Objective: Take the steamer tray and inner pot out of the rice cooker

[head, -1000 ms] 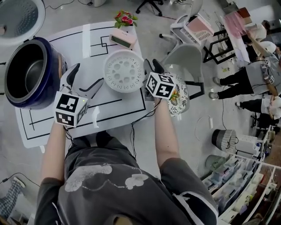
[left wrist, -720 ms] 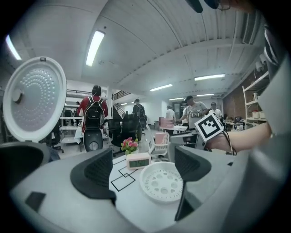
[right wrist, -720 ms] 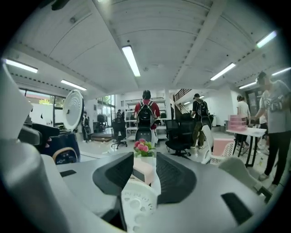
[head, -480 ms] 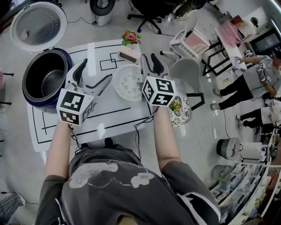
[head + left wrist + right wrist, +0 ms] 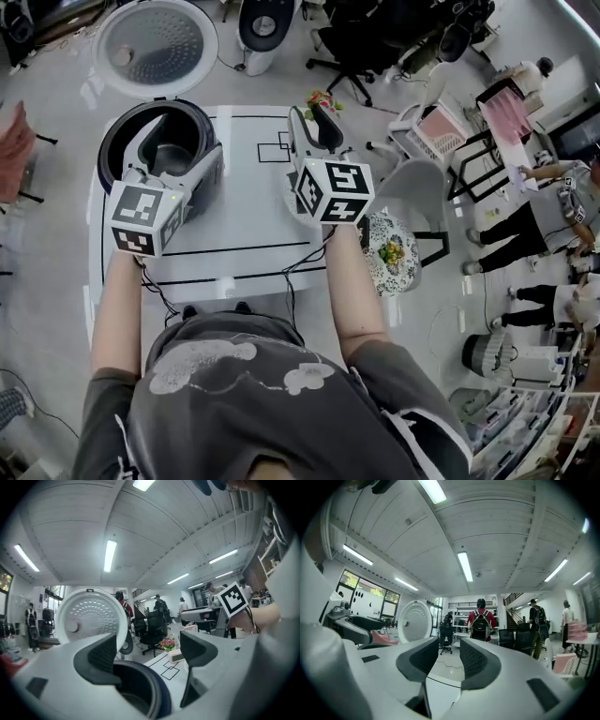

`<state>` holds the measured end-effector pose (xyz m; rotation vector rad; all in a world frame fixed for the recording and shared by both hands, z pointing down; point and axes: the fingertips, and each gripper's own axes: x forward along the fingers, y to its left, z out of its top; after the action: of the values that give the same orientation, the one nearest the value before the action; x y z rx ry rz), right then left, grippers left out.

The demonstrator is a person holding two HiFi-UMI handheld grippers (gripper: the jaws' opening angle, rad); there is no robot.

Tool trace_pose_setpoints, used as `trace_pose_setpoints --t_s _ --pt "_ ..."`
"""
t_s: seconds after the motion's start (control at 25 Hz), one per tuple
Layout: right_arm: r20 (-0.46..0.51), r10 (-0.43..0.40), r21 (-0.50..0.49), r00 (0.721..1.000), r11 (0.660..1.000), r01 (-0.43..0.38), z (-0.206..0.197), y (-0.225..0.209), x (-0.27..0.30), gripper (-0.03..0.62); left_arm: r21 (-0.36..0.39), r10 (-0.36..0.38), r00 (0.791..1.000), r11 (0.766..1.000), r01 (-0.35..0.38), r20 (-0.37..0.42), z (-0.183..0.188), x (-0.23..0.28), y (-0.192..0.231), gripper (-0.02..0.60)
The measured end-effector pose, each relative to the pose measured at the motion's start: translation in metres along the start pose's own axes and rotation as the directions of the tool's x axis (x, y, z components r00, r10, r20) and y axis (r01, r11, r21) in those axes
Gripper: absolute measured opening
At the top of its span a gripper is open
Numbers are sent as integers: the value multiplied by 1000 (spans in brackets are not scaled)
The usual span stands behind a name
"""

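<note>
The dark blue rice cooker [image 5: 120, 141] stands at the table's far left with its round white lid [image 5: 155, 42] swung open. The metal inner pot [image 5: 174, 157] shows inside it. My left gripper [image 5: 178, 145] hangs over the cooker's mouth, open and empty. In the left gripper view the cooker's rim [image 5: 143, 688] lies below the left gripper [image 5: 149, 644]. My right gripper [image 5: 311, 114] is held above the table's middle, its jaws a little apart with nothing between them, as the right gripper view shows for the right gripper [image 5: 449, 651]. The steamer tray is hidden behind the right gripper.
The white table [image 5: 239, 225] carries black marked lines. A pink clock [image 5: 176, 656] and a small flower pot [image 5: 322, 98] sit at its far edge. A grey chair [image 5: 412, 202] and a patterned stool [image 5: 389, 251] stand to the right. People and office chairs fill the room behind.
Both grippers rose and went toward the table's far side. The left one now hangs over the cooker. The white steamer tray, in view on the table before, is covered by the right gripper.
</note>
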<state>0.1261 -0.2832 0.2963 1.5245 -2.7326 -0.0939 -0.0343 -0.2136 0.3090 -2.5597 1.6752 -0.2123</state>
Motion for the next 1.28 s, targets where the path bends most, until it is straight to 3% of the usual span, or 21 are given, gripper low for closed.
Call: trace_pose_setpoints --t_s 0.24,0.4,0.52,0.84,1.12,1.28 --pt "-70 175 -14 982 984 -177 -10 99 33 163 4 146 988 989 -146 -47 -21 -59 71 423" --pt "-209 300 27 931 953 -301 -36 154 53 170 14 199 976 980 -199 -83 -36 -89 99 423" --pt "-307 343 45 888 937 -347 -54 173 69 180 -3 222 970 975 -223 -97 -44 -103 115 423" --pt "-512 259 -98 819 930 -356 -94 180 115 196 -44 229 967 971 -235 -111 -61 -124 145 423" --pt "-665 147 -290 733 853 -434 -126 189 144 201 -46 214 970 974 -220 -115 -72 -114 171 423" --pt "-686 72 -379 724 814 -440 -136 187 156 204 -81 179 977 979 -189 -116 -83 -100 173 423"
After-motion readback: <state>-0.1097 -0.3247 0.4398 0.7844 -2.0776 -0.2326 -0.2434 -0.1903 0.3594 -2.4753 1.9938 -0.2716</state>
